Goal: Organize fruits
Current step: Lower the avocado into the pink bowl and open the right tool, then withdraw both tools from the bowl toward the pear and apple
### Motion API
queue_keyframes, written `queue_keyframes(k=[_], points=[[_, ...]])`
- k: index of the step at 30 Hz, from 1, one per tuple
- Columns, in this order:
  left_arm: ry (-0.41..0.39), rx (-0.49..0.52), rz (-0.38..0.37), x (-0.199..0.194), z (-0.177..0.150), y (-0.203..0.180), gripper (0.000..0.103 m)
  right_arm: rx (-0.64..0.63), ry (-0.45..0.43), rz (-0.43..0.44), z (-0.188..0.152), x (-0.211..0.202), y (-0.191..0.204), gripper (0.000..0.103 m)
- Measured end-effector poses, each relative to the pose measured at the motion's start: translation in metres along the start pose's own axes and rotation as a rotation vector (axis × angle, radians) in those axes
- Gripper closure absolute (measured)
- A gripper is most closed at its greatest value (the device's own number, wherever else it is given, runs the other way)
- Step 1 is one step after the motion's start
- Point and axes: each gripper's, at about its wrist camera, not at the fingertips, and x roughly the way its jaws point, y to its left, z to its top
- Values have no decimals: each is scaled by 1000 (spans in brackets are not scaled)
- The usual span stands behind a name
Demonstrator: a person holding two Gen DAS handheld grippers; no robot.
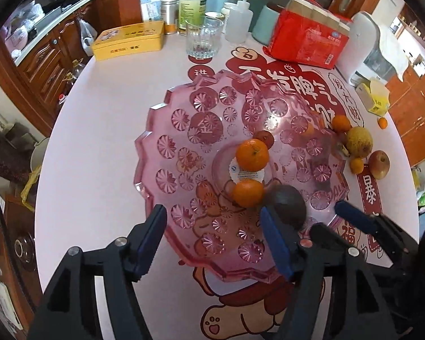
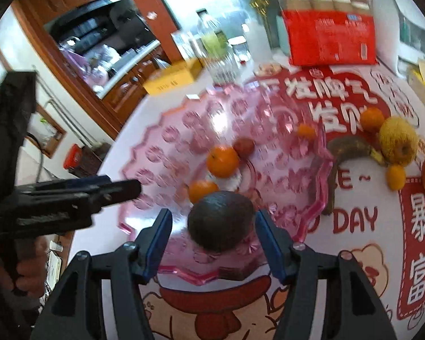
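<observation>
right gripper (image 2: 214, 243) open around avocado (image 2: 221, 221) in bowl (image 2: 161, 153).

White round surface (image 1: 104, 130) carries a pink glass bowl (image 1: 167, 153) at centre; apple (image 1: 379, 164), yellow pear (image 1: 359, 141) and small oranges (image 1: 341, 123) at three o'clock, yellow tin (image 1: 129, 41) at eleven, red packet (image 1: 308, 44) at one.
</observation>
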Motion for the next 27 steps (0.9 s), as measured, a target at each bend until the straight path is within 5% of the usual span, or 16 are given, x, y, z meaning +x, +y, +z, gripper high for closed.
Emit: queue_keyframes(k=[16,27], points=[[-8,15,-22,-22,-33,-41,29,85,-1,-11,-32,-36,-31,41],[29,-9,-20,-20,-62,-113,28,148,22,-44,-65,-81,-109,41]])
